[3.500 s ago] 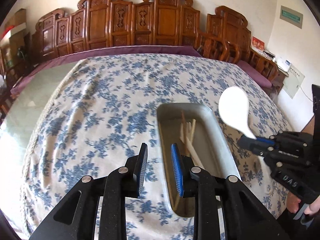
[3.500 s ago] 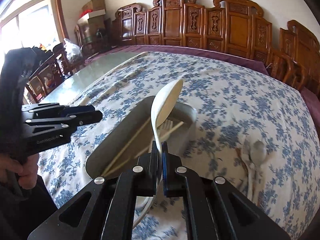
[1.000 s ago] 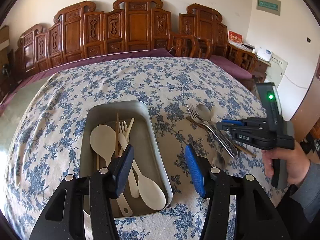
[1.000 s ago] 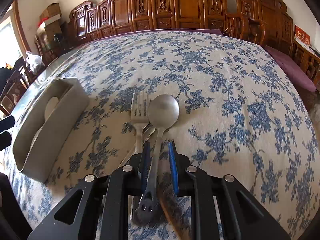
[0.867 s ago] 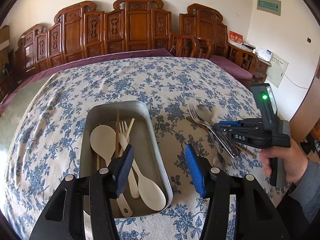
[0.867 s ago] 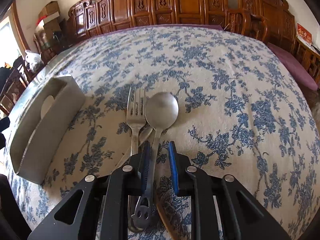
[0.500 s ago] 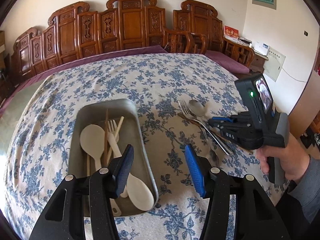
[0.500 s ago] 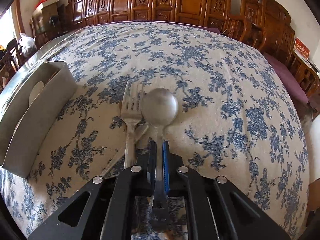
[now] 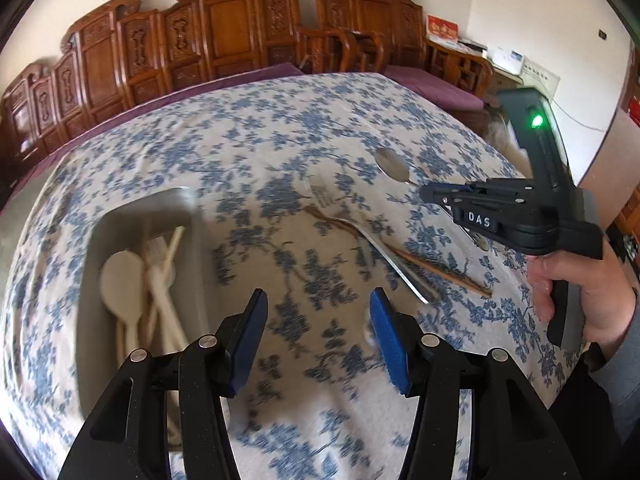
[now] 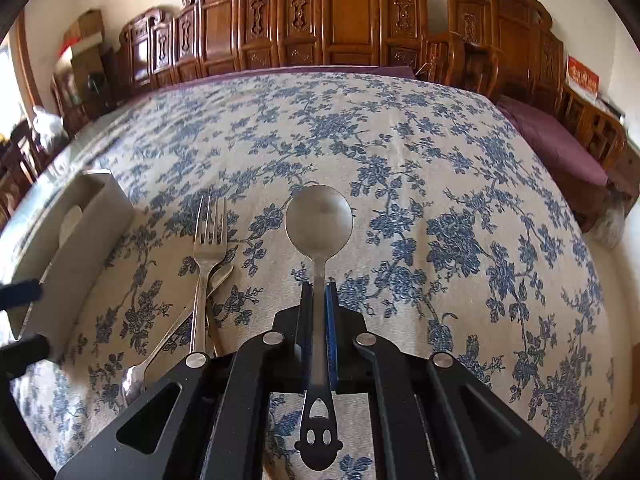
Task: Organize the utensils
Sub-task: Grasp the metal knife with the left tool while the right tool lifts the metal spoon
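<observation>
My right gripper (image 10: 319, 292) is shut on the handle of a metal spoon (image 10: 319, 218), whose bowl points away from me over the cloth. The left wrist view shows the same spoon (image 9: 392, 164) sticking out of the right gripper (image 9: 426, 194). A metal fork (image 10: 208, 240) lies to the spoon's left, across a smaller spoon (image 10: 134, 380). The grey tray (image 9: 140, 212) holds a wooden spoon (image 9: 120, 276) and other pale wooden utensils. My left gripper (image 9: 318, 304) is open over bare cloth between the tray and the fork (image 9: 380, 252), with nothing between its fingers.
Brown chopsticks (image 9: 440, 272) lie under the fork on the blue-flowered tablecloth (image 10: 440, 160). A person's hand (image 9: 580, 292) holds the right gripper. Carved wooden chairs (image 10: 340, 20) line the table's far side. The tray (image 10: 72, 240) stands at the left in the right wrist view.
The right gripper closed on the metal spoon's handle and carried it to the right, away from the fork. The left gripper moved right, from over the tray to the cloth beside it.
</observation>
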